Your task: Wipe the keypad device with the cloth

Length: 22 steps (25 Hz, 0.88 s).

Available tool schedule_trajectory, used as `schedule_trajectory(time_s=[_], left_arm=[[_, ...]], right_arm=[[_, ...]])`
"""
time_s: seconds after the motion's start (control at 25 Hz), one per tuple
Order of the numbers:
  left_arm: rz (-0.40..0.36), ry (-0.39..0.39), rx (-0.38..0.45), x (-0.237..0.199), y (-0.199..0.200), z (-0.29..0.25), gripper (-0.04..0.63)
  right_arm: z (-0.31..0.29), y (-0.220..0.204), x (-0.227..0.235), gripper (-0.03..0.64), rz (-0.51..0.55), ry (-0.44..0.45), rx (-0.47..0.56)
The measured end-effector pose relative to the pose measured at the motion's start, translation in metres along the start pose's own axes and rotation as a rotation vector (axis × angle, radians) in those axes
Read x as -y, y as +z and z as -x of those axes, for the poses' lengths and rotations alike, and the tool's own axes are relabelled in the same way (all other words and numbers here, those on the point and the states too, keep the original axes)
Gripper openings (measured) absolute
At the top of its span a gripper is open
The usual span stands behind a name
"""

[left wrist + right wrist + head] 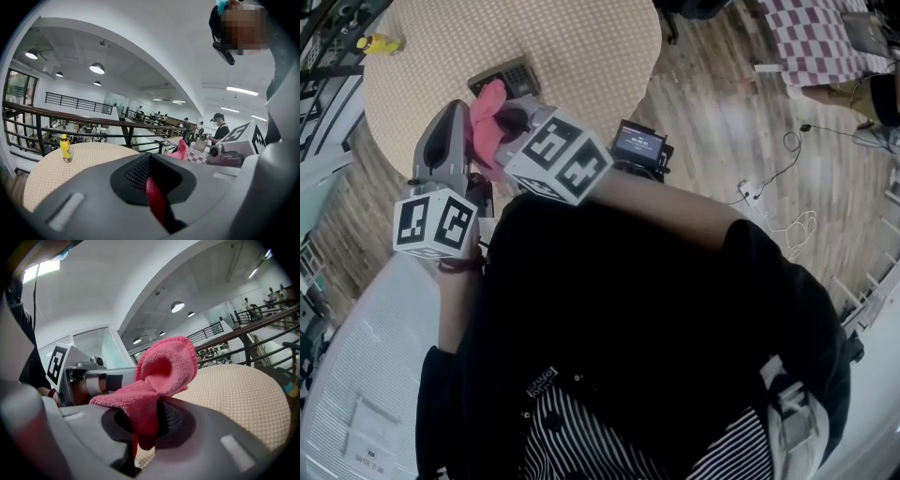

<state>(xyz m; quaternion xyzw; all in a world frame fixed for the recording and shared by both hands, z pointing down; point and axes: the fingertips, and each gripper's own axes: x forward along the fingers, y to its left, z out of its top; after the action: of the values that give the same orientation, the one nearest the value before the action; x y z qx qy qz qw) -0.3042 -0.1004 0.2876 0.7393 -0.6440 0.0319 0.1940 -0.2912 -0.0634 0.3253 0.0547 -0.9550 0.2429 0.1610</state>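
1. Right gripper (pixel 149 414): jaws clamped on the cloth (pixel 161 376), which bunched up above them in a loose pink fold. A narrow tail hung down into the dark recess between the jaws.
2. Cloth, head view (pixel 489 116): held at the right gripper's (pixel 514 120) tip, over the near part of the round table (pixel 581 56). It sat between the two grippers' front ends.
3. Keypad (pixel 504 77): a dark flat unit lying on the table, just beyond the cloth in the head view. The cloth's top edge met the keypad's near side in that view, and whether they touched could not be told. Neither gripper view showed the keypad.
4. Left gripper (pixel 151 182): jaws together, with nothing from the table between them. A red strip showed in the recess. In the head view it (pixel 454 112) stood just left of the cloth, alongside the right gripper.
5. Yellow figure (pixel 64 148): upright on the table's far left part, well apart from the cloth and keypad.
6. Small screen unit (pixel 637 142): off the table edge, right of the right gripper's marker cube (pixel 558 157).
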Motion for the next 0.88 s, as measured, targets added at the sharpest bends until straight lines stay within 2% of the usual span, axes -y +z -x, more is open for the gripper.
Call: schedule_trajectory(time_s=[0.32, 0.72, 0.88], left_arm=[[0.012, -0.062, -0.068, -0.007, -0.012, -0.035, 0.003], [0.033, -0.095, -0.153, -0.022, -0.031, -0.067, 0.004], [0.036, -0.103, -0.179, -0.015, -0.039, -0.076, 0.004]], right_arm=[[-0.007, -0.004, 0.032, 0.064, -0.061, -0.037, -0.013], [-0.023, -0.015, 0.061, 0.064, -0.123, -0.052, -0.046], [-0.017, -0.021, 0.069, 0.064, -0.137, -0.052, -0.06]])
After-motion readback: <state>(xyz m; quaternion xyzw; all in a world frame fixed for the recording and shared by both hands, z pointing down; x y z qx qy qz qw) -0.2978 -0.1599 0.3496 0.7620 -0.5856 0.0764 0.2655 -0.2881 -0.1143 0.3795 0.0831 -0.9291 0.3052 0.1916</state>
